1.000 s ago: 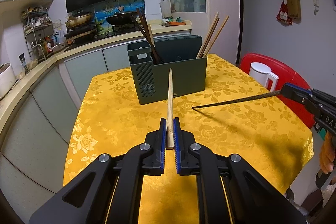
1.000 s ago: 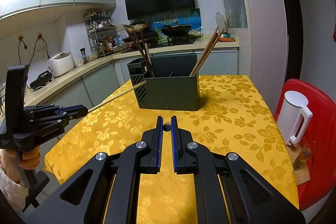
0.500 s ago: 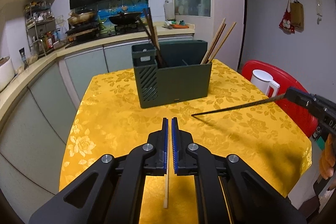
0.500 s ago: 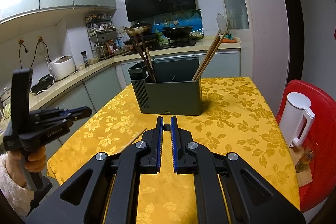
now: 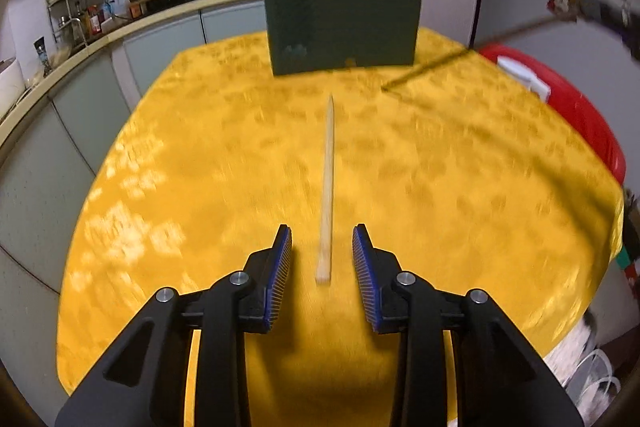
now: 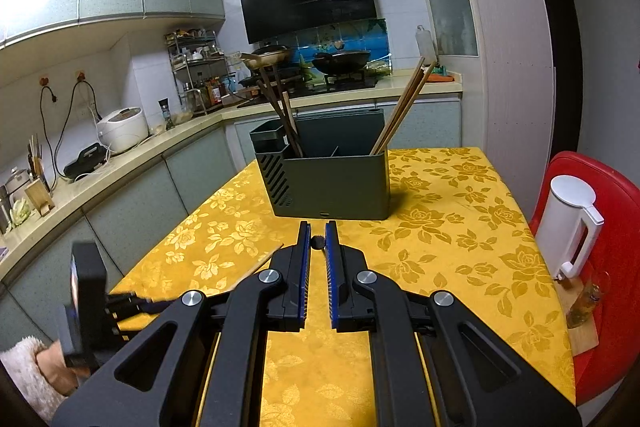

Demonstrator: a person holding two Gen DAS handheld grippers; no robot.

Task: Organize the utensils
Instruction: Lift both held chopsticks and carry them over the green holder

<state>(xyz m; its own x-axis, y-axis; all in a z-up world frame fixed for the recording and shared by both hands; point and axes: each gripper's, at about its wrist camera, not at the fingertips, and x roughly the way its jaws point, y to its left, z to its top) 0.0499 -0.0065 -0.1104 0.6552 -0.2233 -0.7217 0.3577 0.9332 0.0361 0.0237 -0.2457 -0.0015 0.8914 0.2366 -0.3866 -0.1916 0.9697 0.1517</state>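
- Left gripper (image 5: 322,255): jaws spread wide, nothing held. Pale chopstick (image 5: 328,183) lies flat on the yellow tablecloth (image 5: 200,187), its butt end between the open fingers, tip pointing ahead toward the holder.
- Right gripper (image 6: 318,255): jaws clenched on the dark chopstick (image 6: 318,242), seen end-on between the pads.
- Green utensil holder (image 6: 332,183) stands straight ahead of both claws; dark sticks in its left compartment, pale sticks leaning at its right end.
- Progress, judged: mostly sorted. Left to do: pale stick to be picked up, dark stick to be dropped in.
- Left view is motion-blurred.
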